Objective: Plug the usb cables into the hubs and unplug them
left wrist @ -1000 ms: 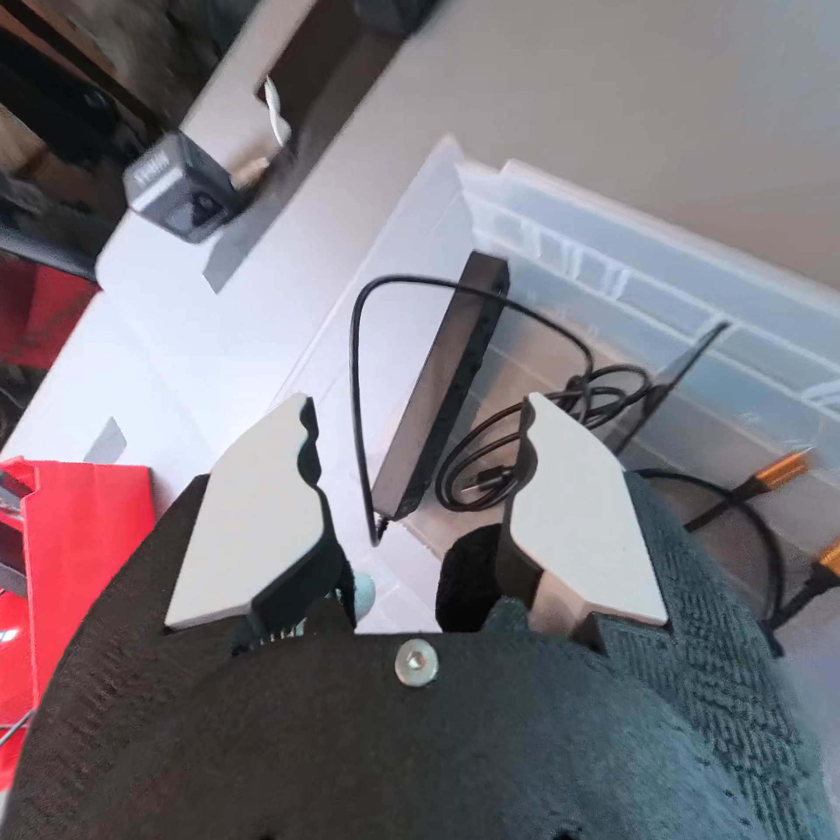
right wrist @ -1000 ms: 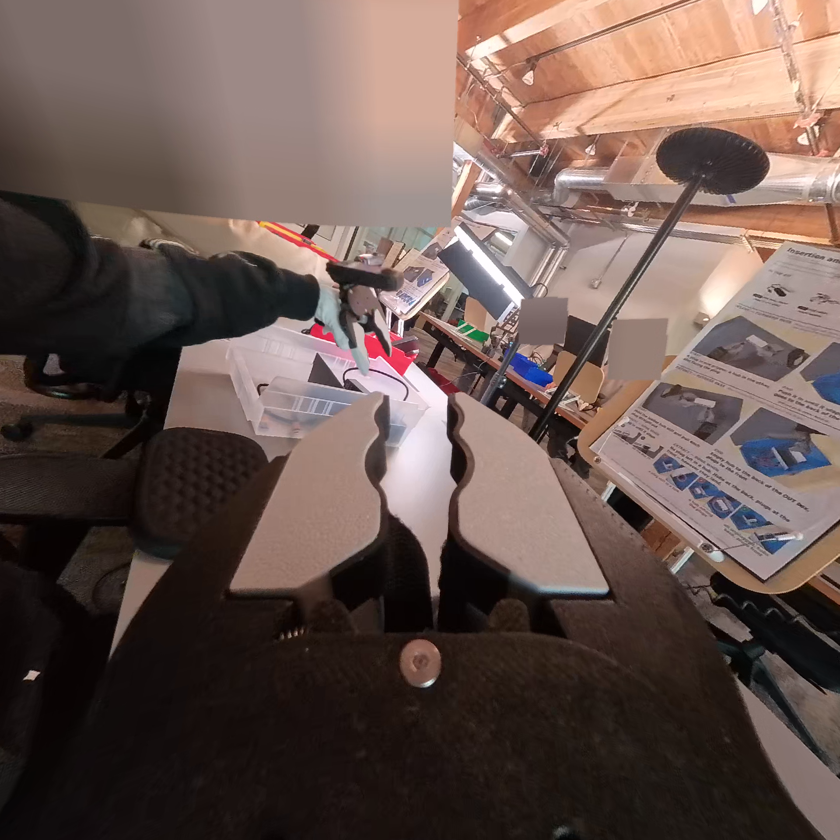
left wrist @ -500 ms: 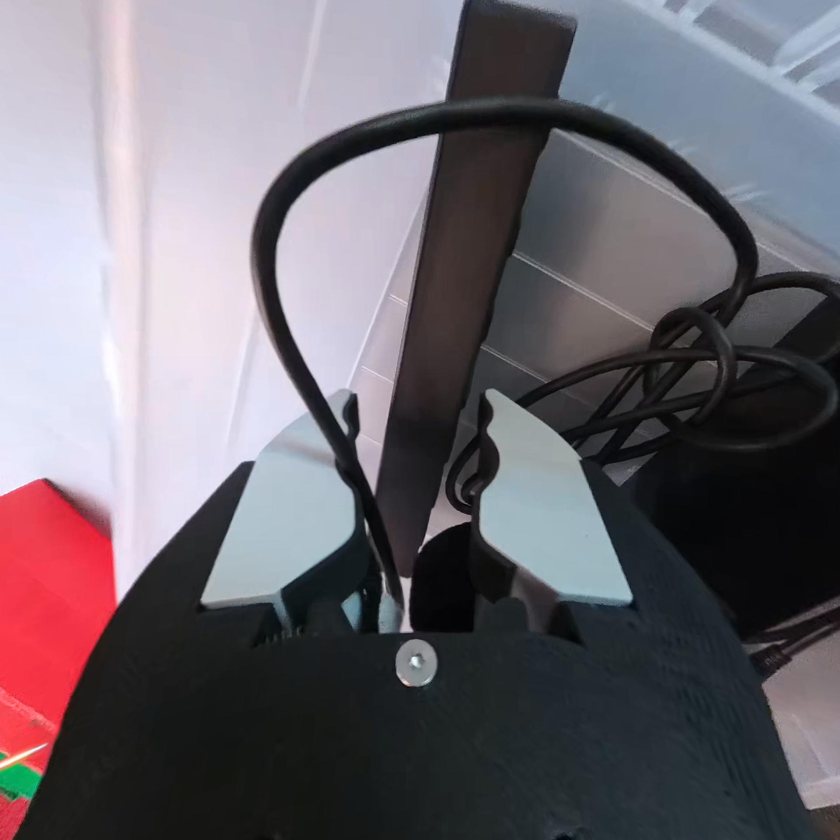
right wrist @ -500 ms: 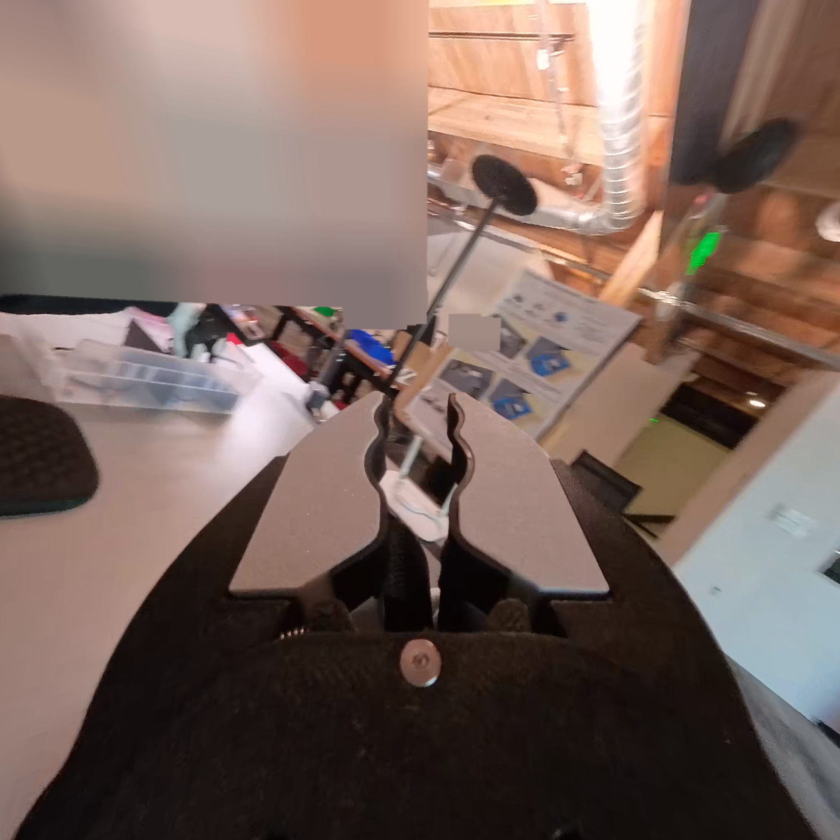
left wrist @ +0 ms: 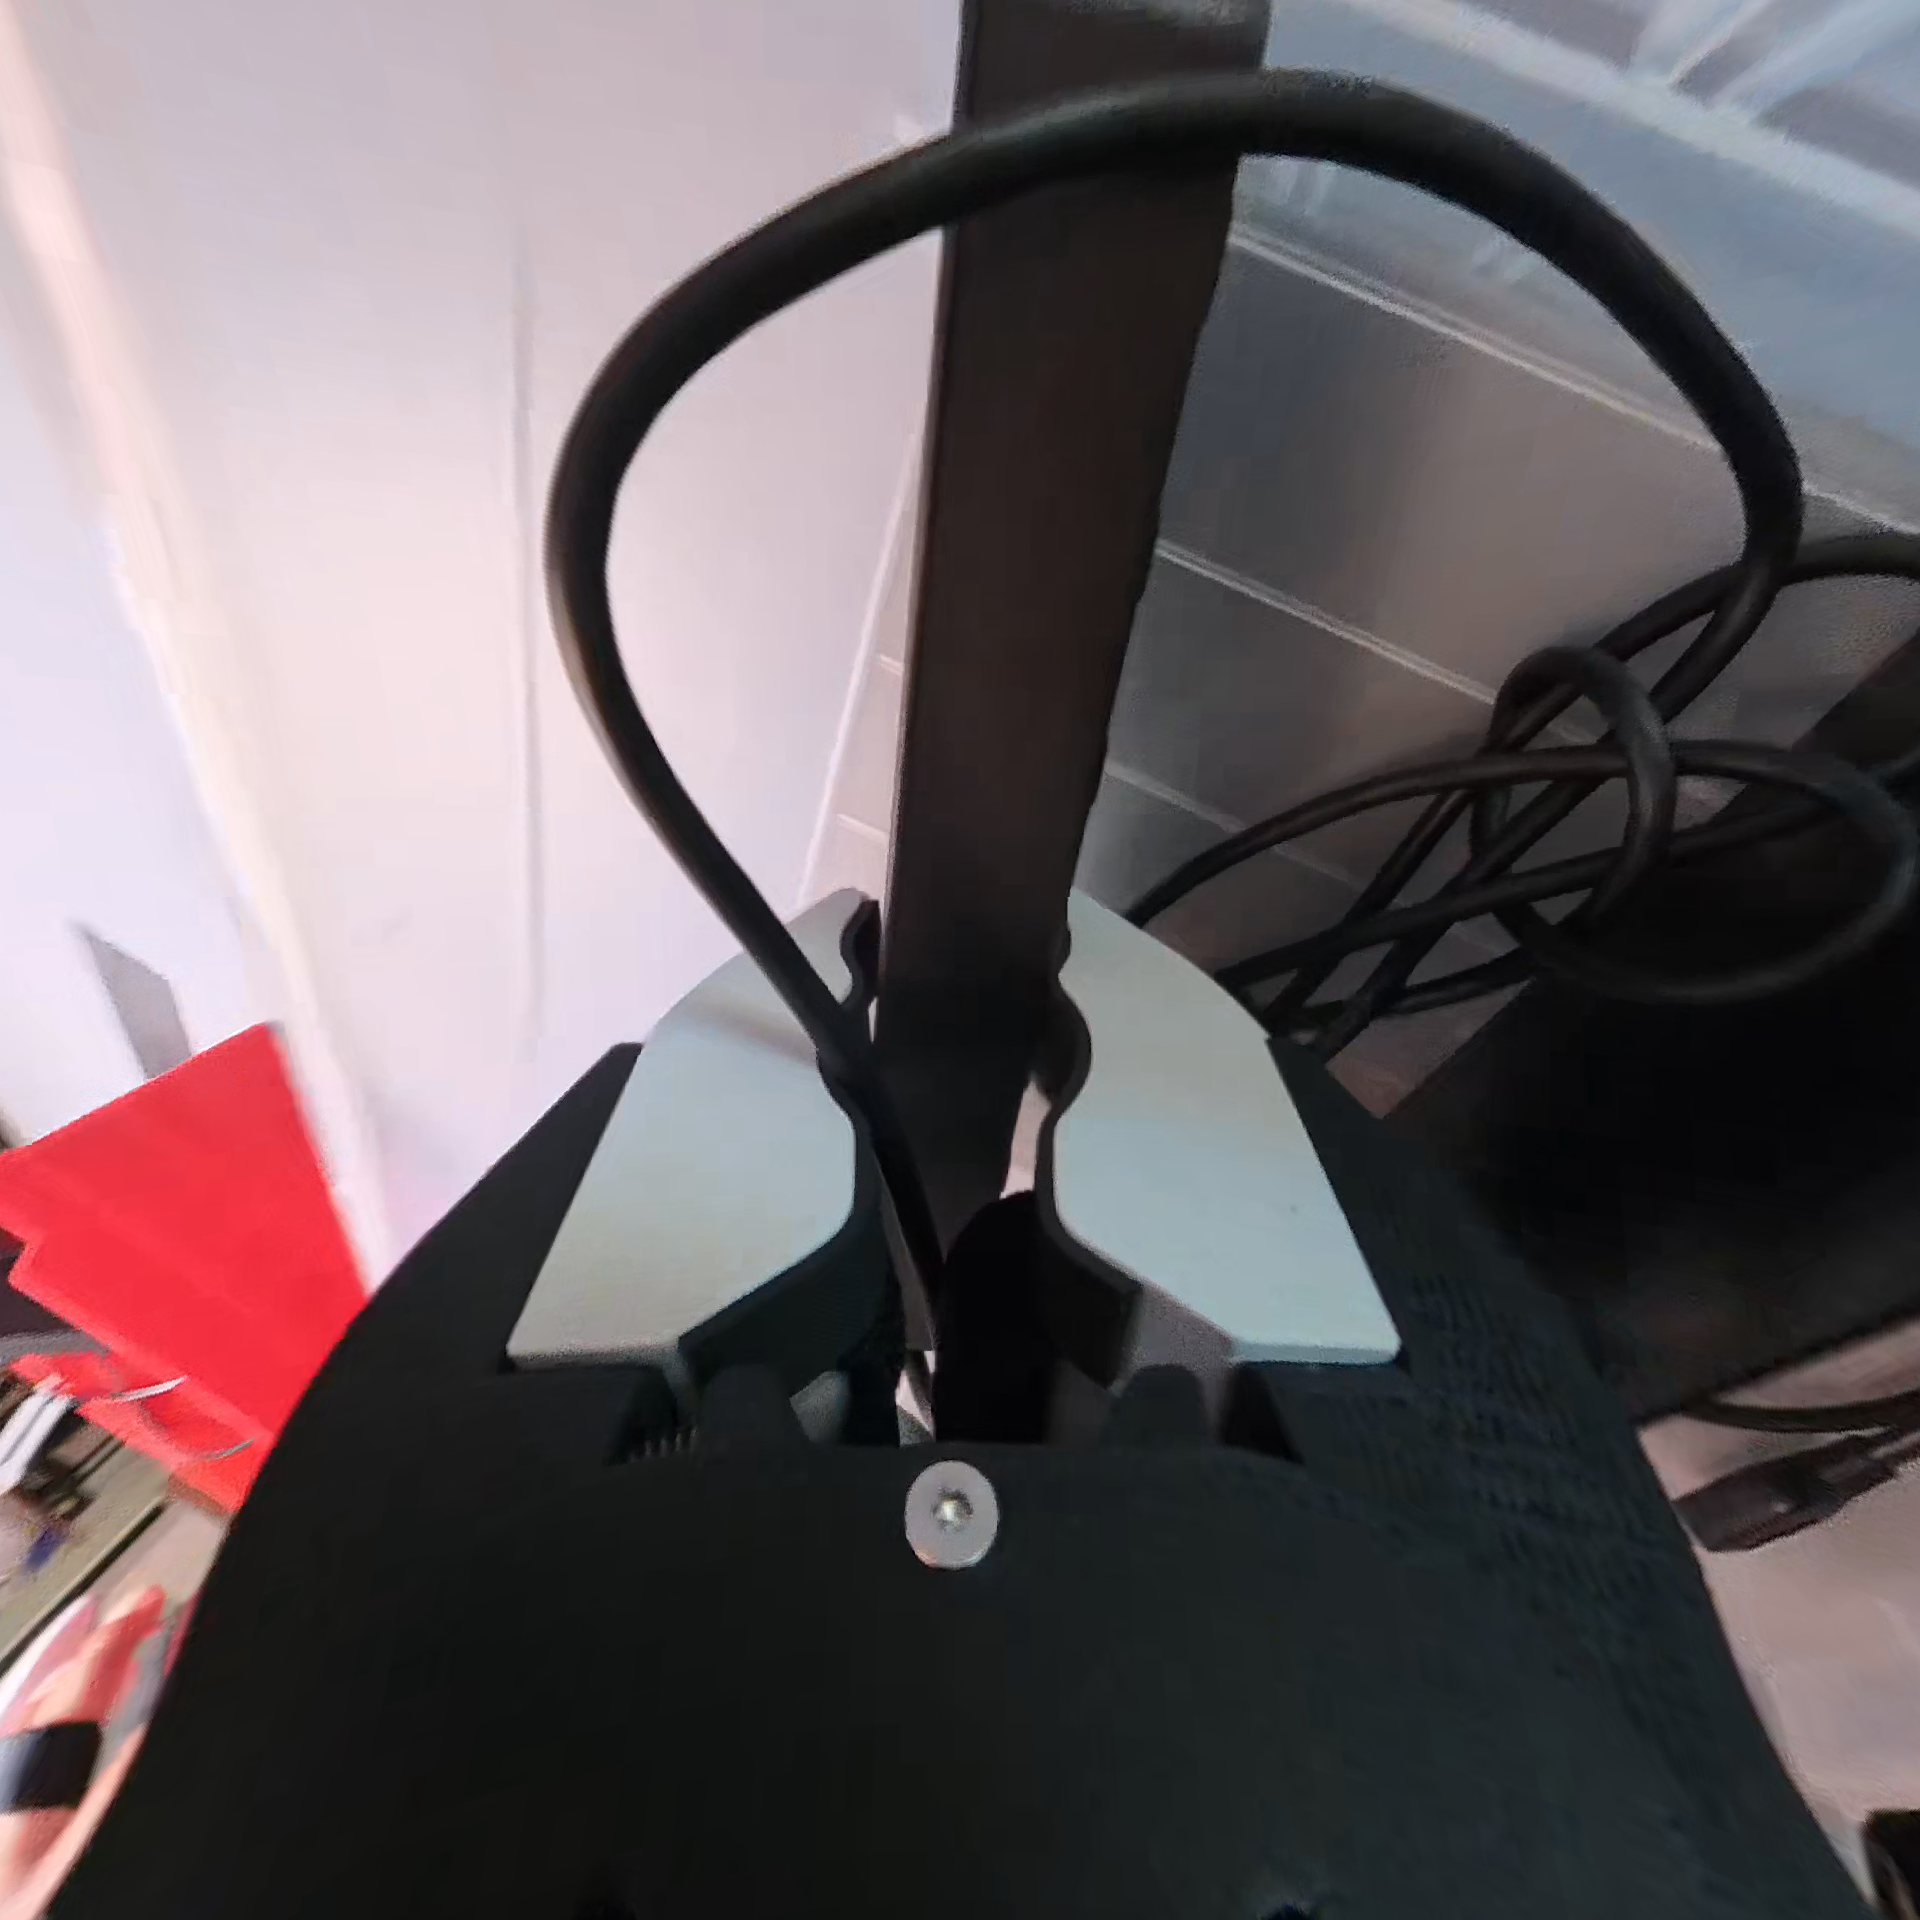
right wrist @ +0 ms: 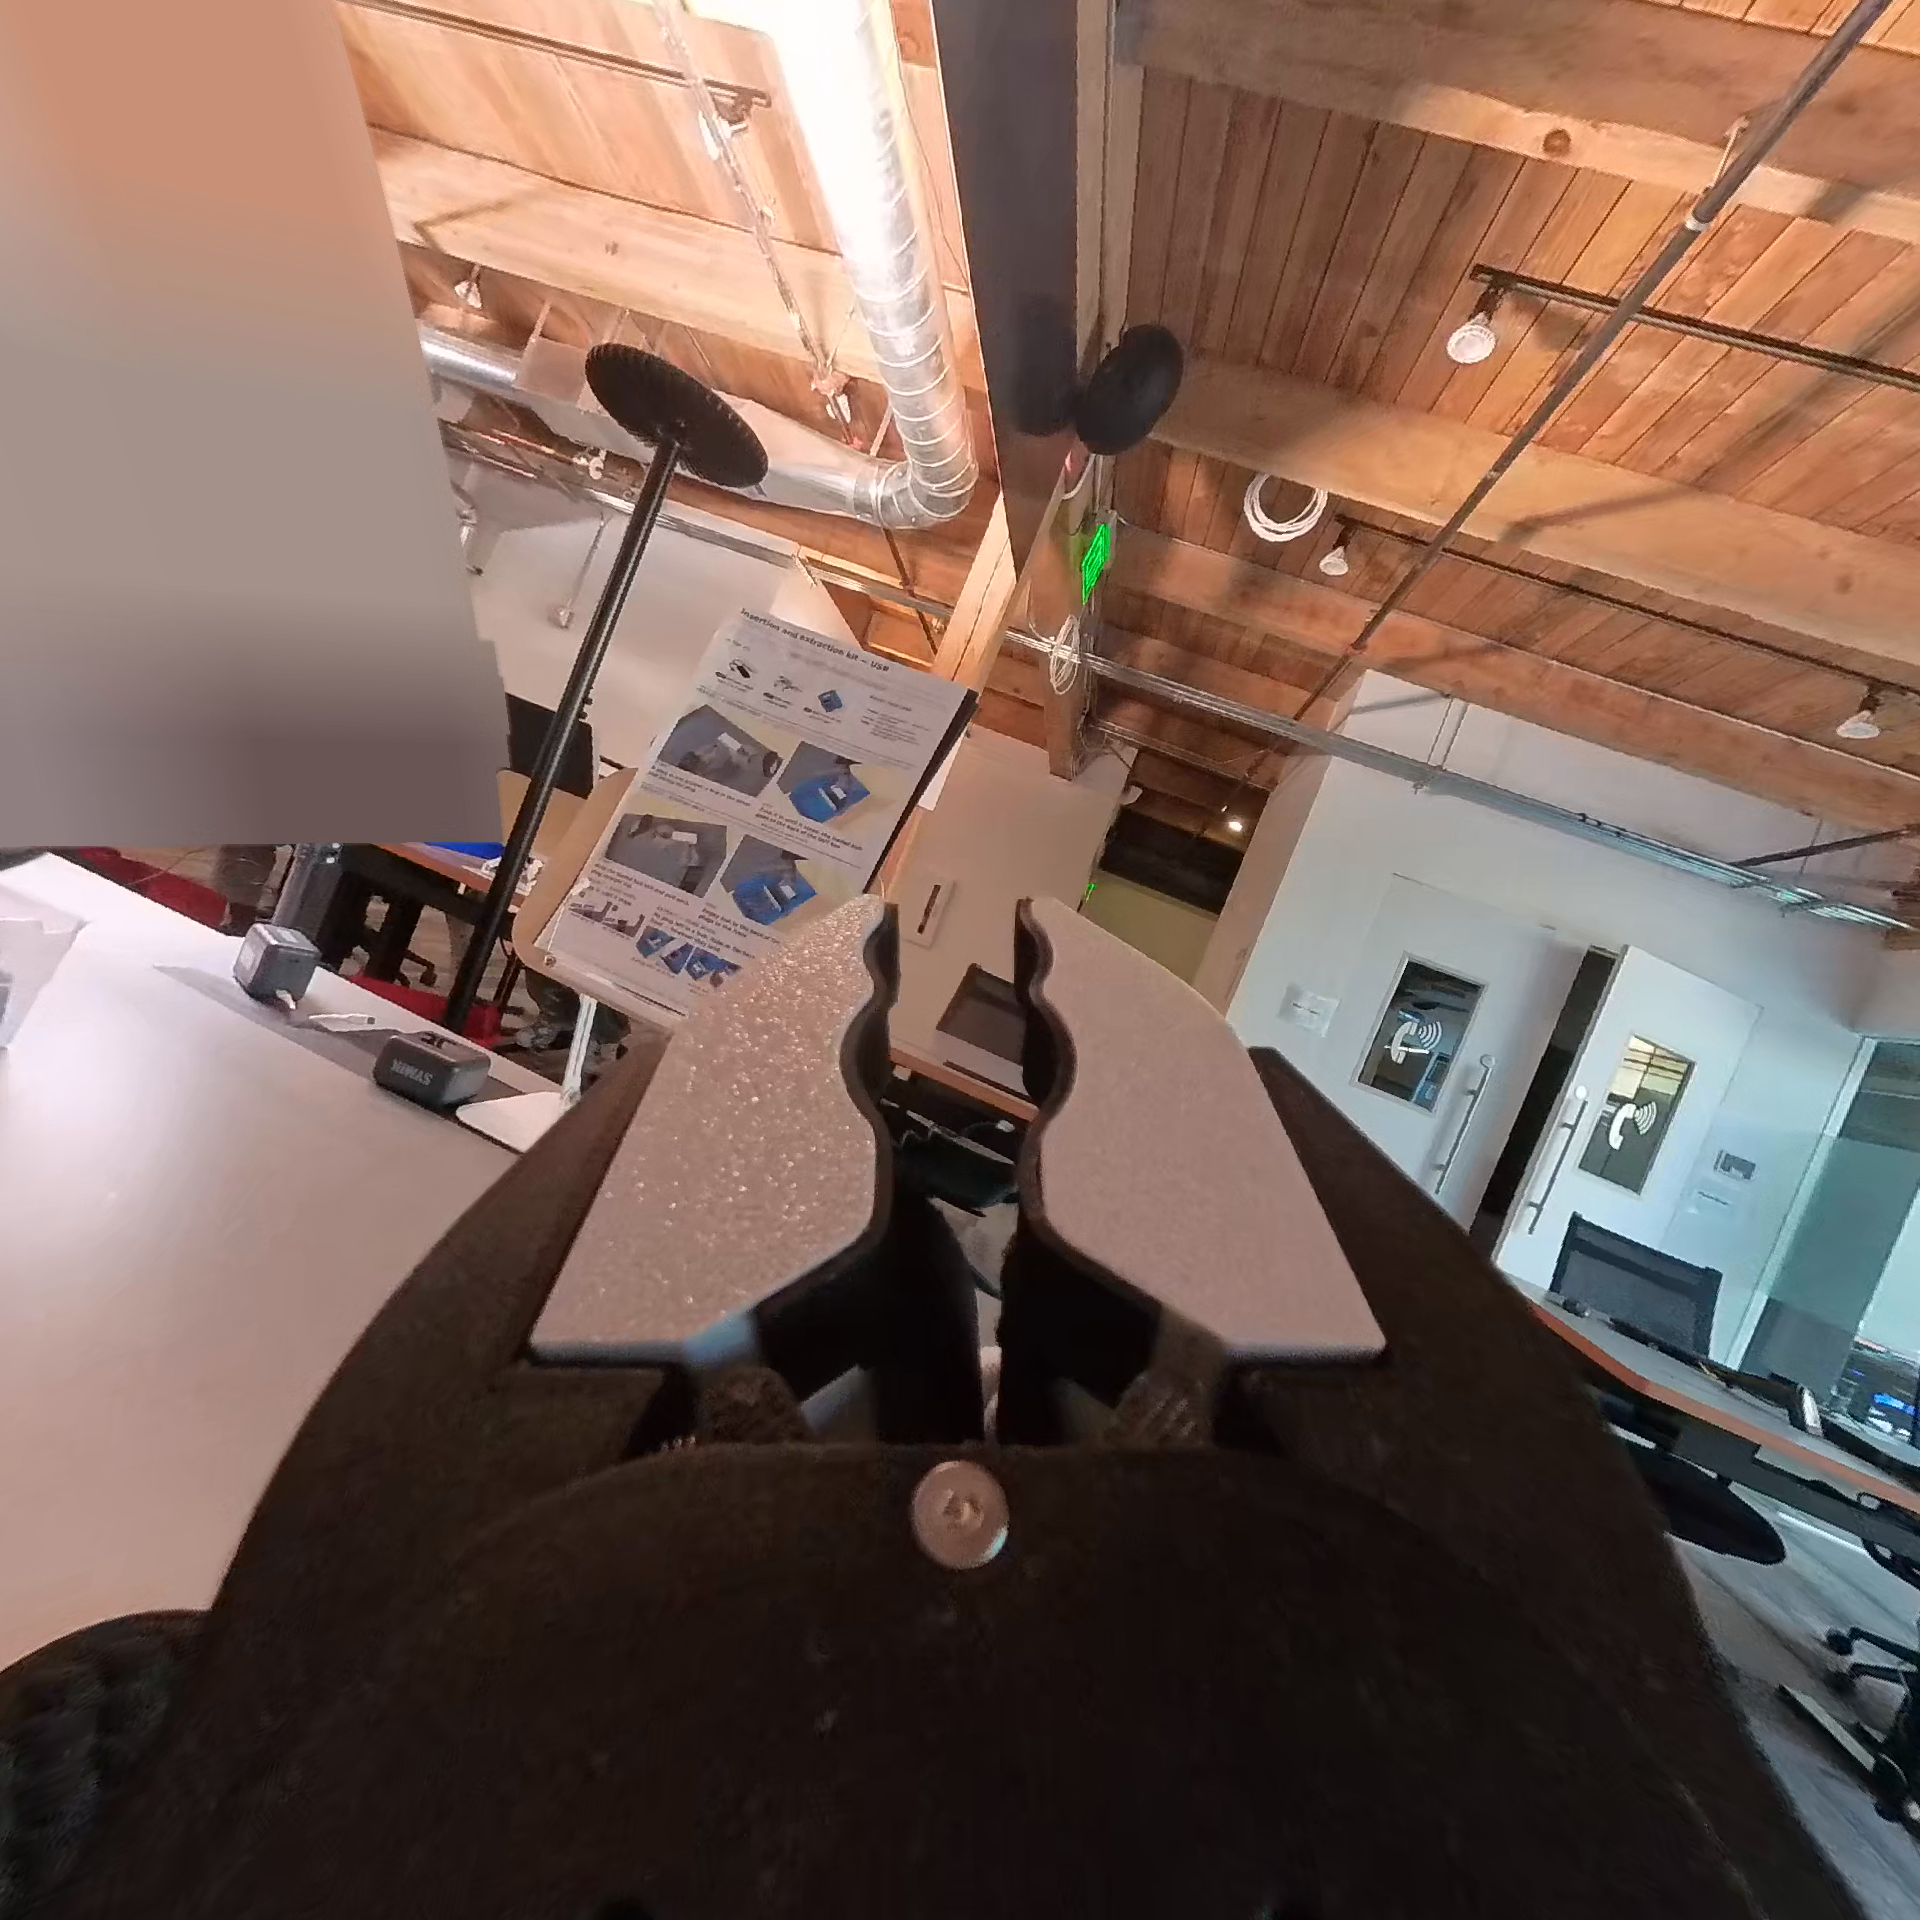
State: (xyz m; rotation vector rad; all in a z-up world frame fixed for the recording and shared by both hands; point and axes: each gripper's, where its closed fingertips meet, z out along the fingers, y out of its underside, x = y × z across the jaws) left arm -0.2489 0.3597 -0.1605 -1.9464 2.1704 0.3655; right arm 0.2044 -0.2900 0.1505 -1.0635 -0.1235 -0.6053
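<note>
In the left wrist view my left gripper (left wrist: pixel 961 966) is shut on the near end of a long black USB hub (left wrist: pixel 1049 520). The hub stands up out of a clear plastic bin (left wrist: pixel 1455 343), and both pads press its sides. The hub's black cable (left wrist: pixel 623 665) loops up from the left finger (left wrist: pixel 727 1143) and over the hub. More black cables (left wrist: pixel 1558 831) lie coiled in the bin to the right. In the right wrist view my right gripper (right wrist: pixel 954 935) is raised beside the white table (right wrist: pixel 156 1195), tilted upward. Its fingers stand slightly apart with nothing between them.
A red object (left wrist: pixel 177 1174) lies left of the bin. On the table's far side sit two small grey boxes (right wrist: pixel 431 1068) (right wrist: pixel 273 961). A black pole (right wrist: pixel 582 707) and an instruction poster (right wrist: pixel 769 831) stand behind the table. Tip to tip, the grippers are about 85 cm apart.
My left gripper moved down into the bin and its wide-open fingers closed on the black hub. My right gripper swung away from the bin and now points up across the room.
</note>
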